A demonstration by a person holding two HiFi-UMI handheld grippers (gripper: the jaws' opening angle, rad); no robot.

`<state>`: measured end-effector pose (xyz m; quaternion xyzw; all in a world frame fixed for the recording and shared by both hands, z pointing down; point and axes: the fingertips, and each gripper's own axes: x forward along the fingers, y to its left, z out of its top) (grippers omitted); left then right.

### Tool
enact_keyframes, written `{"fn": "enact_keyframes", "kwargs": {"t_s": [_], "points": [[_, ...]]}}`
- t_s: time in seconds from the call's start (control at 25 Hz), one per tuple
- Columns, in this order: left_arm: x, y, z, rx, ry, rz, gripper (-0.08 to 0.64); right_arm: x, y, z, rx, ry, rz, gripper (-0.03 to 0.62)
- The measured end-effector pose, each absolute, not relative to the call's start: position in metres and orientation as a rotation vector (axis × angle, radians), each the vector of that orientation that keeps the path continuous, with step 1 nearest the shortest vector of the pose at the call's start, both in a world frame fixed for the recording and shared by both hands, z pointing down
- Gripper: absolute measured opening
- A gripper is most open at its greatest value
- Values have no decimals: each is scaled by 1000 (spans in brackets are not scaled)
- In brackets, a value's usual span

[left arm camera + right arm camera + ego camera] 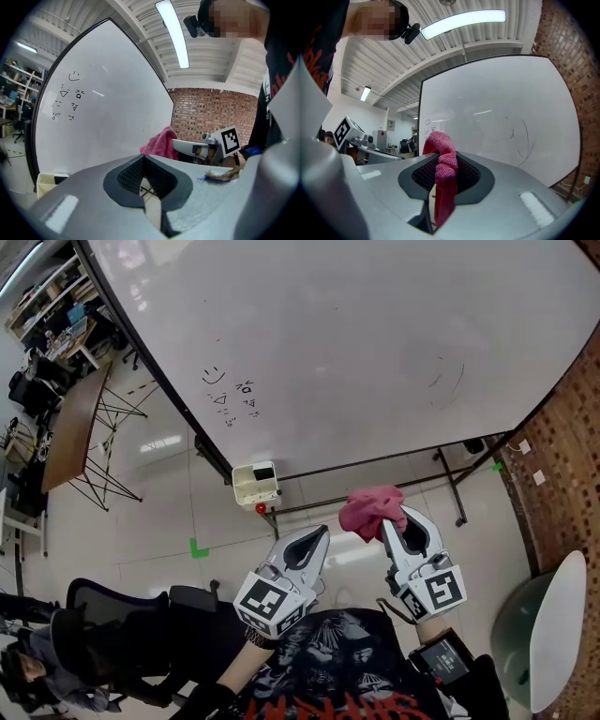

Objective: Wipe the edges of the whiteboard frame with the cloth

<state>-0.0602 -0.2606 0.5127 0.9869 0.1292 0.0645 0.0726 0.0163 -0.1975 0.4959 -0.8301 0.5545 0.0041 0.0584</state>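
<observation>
Pink terry cloth [372, 510] bunched at lower centre of head view, just below bottom edge of large white whiteboard [375, 343] with thin black frame [165, 385]; cloth not touching frame. Right gripper [396, 521], lower right of centre, jaws pinched on cloth; in right gripper view, cloth [443, 164] runs through dark pads, hangs down centre. Left gripper [319, 538], lower centre, just left of cloth: jaws narrow slit apart, nothing between, pale floor visible through gap.

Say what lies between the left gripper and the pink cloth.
Nothing: the head view shows only floor between the left gripper and the cloth, held by the right gripper.
</observation>
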Motion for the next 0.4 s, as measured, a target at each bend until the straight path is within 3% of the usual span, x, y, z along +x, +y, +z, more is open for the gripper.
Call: {"fn": "enact_keyframes", "kwargs": {"t_s": [0.4], "points": [[-58,-254,519,2935,452,209,3,31,-182,505,-2596,1583,-43,78]]}}
